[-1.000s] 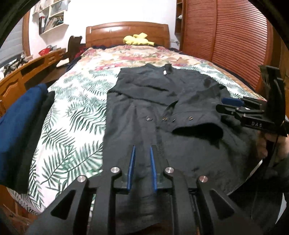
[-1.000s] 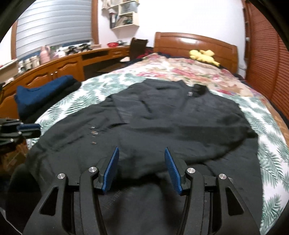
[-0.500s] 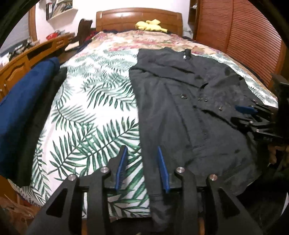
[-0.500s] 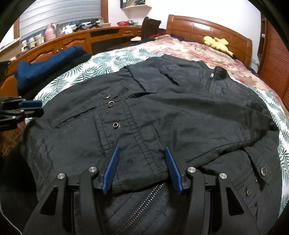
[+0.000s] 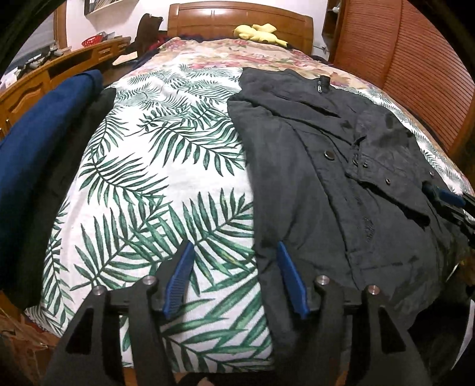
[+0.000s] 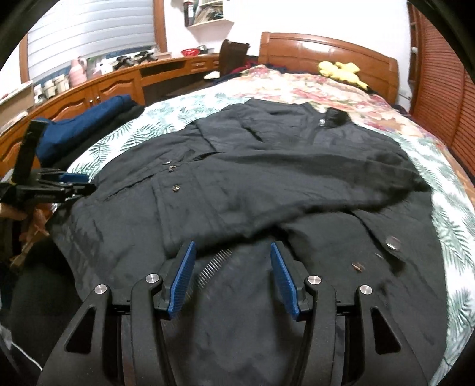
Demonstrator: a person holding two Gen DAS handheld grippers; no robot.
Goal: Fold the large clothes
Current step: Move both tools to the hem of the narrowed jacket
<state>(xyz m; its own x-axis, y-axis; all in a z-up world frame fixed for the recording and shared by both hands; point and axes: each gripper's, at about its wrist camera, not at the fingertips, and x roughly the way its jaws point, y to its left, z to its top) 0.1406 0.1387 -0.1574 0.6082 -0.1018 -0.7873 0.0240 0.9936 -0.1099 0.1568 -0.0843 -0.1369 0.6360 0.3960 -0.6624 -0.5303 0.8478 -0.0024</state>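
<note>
A black jacket (image 5: 332,166) with snap buttons lies spread on the leaf-print bed cover (image 5: 166,184), its sleeves folded over the body. It fills the right wrist view (image 6: 267,190). My left gripper (image 5: 234,252) is open and empty, hovering over the jacket's left bottom edge and the bare cover. My right gripper (image 6: 231,249) is open and empty, just above the jacket's hem and zipper. Each gripper shows in the other's view: the right one (image 5: 445,199) at the jacket's right side, the left one (image 6: 74,184) at its left side.
A blue garment (image 5: 38,133) and a dark one lie stacked at the bed's left edge. A wooden desk (image 6: 104,86) runs along the left. A wooden headboard (image 5: 240,17) with a yellow plush toy (image 5: 258,31) is at the far end. Slatted wooden doors (image 5: 415,65) stand on the right.
My left gripper let go, opened wide and moved left off the jacket onto the bed cover. My right gripper stayed open and shifted over the jacket's hem.
</note>
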